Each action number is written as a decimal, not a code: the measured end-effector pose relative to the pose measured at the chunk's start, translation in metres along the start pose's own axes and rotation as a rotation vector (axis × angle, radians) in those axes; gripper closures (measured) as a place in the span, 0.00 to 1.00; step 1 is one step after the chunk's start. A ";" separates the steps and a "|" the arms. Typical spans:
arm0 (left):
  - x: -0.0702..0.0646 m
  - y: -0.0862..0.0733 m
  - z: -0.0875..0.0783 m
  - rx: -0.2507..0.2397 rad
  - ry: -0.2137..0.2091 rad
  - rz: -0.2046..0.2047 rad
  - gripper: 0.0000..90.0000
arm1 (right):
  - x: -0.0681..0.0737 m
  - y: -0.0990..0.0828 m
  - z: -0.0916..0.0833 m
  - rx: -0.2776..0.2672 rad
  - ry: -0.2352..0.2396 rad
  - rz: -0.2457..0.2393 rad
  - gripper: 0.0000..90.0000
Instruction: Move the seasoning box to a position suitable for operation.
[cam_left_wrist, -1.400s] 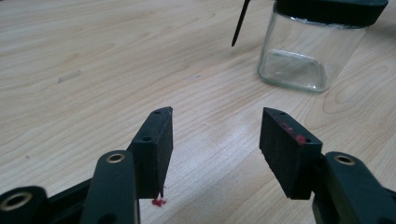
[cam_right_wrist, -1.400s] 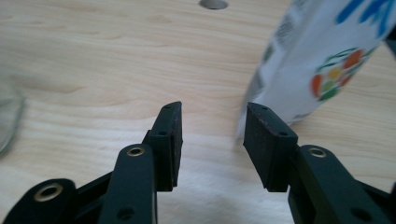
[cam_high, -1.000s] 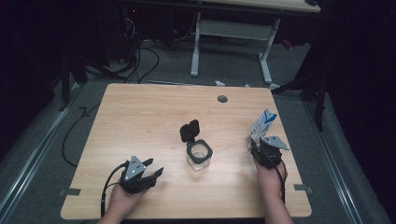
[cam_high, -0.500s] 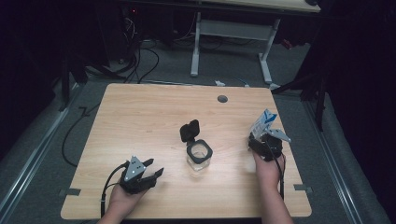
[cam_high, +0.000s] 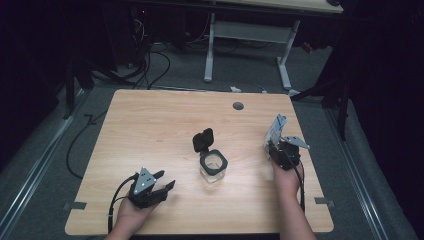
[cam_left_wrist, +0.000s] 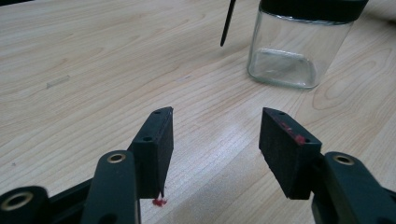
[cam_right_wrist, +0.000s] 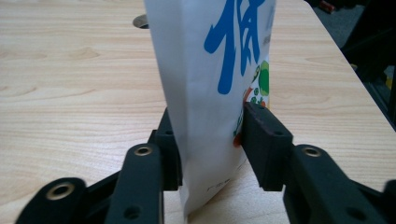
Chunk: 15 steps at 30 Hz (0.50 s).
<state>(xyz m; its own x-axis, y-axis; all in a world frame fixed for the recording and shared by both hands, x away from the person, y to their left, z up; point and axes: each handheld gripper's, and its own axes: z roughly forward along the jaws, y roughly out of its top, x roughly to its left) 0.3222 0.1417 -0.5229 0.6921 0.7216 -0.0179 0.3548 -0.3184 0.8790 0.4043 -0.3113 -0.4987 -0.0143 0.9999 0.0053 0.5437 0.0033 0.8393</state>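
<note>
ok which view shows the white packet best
The right gripper view: the white packet stands close up between the right gripper pads, blue print legible. The high view shows it small at the table's right.

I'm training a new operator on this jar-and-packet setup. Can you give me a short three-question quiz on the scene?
1. True or false: the right gripper is closed on the white paper packet with blue lettering.
2. Where does the clear glass jar with a black flip lid stand? A) at the table's far edge B) near the middle of the light wooden table, between the two grippers C) on the floor
3. What lies between the pads of the left gripper?

Key:
1. True: both pads press on the packet, which stands upright.
2. B; its lid is swung open.
3. Nothing; the jaws stand apart above bare wood, with the jar beyond them.
</note>
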 end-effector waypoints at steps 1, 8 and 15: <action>0.000 0.000 0.000 0.002 -0.001 0.001 0.50 | 0.000 0.000 0.000 0.000 0.000 0.000 0.71; 0.000 0.000 0.001 0.003 0.000 0.003 0.50 | 0.006 -0.001 -0.003 -0.003 0.025 -0.039 0.79; 0.001 0.000 0.000 0.001 0.001 0.000 0.50 | 0.014 -0.008 -0.012 -0.012 0.097 -0.066 0.79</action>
<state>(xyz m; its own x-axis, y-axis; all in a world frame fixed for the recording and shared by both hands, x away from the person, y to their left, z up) 0.3227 0.1419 -0.5234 0.6918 0.7219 -0.0174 0.3553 -0.3193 0.8785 0.3893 -0.2973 -0.4987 -0.1316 0.9913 0.0019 0.5290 0.0686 0.8459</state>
